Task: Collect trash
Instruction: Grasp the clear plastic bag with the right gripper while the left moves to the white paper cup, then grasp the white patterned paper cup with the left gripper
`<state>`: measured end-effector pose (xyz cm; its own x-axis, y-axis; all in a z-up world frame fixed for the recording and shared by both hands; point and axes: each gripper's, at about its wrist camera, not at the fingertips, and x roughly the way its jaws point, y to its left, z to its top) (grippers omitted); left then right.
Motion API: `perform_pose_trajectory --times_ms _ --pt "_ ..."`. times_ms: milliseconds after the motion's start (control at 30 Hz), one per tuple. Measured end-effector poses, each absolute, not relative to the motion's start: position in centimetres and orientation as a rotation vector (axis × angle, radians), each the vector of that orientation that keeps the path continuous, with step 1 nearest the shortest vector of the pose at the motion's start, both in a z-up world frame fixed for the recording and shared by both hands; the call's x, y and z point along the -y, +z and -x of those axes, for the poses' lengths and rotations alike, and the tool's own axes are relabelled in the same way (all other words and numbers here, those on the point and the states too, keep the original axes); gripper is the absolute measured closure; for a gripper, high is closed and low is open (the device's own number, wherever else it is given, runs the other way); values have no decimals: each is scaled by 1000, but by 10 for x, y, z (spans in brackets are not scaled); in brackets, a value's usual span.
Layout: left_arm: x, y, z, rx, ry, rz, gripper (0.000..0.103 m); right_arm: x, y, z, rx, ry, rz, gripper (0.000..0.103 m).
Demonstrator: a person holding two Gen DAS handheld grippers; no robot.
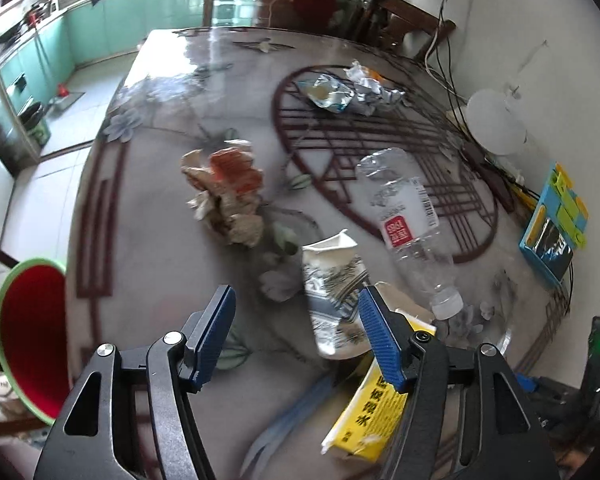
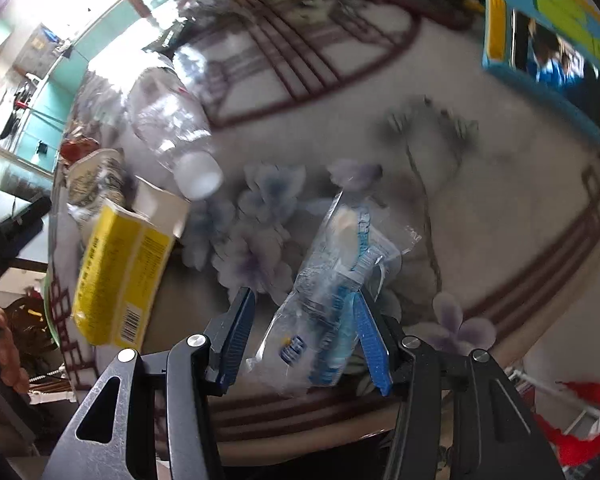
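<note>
Trash lies on a patterned round table (image 1: 148,240). My left gripper (image 1: 296,300) is open and empty above the near edge. Just right of it are a flattened paper cup (image 1: 332,280) and a yellow box (image 1: 368,412). Beyond lie a clear plastic bottle (image 1: 408,216), a crumpled orange-and-tan wrapper (image 1: 228,188), a foil packet (image 1: 328,94) and crumpled foil (image 1: 372,88). My right gripper (image 2: 304,304) is open, its jaws either side of a clear plastic wrapper with blue print (image 2: 332,292) on the table. The yellow box (image 2: 116,276) and the bottle (image 2: 172,124) lie to its left.
A red bin with a green rim (image 1: 32,340) stands on the floor left of the table. A blue and yellow box (image 1: 556,220) sits at the table's right edge, also in the right wrist view (image 2: 548,52). A white fan (image 1: 496,120) and cables are by the wall.
</note>
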<state>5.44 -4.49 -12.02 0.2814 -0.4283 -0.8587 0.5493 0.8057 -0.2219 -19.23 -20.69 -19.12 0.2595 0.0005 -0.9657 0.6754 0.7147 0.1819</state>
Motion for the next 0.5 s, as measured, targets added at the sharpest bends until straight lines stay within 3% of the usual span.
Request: perform_pose_trajectory --times_ms 200,267,300,333,500 --pt "50 -127 -54 -1136 -626 -127 37 216 -203 190 -1252 -480 -634 53" --pt "54 -130 -55 -1145 -619 -118 37 217 -203 183 -1255 -445 -608 62" --pt "57 -130 -56 -1151 -616 -116 37 218 -202 179 -1248 -423 -601 77" --pt "59 -131 -57 -1155 -613 -114 37 218 -202 174 -1248 -404 -593 83" --pt "72 -138 -60 -1182 -611 -100 37 221 -193 143 -1209 -346 -530 89"
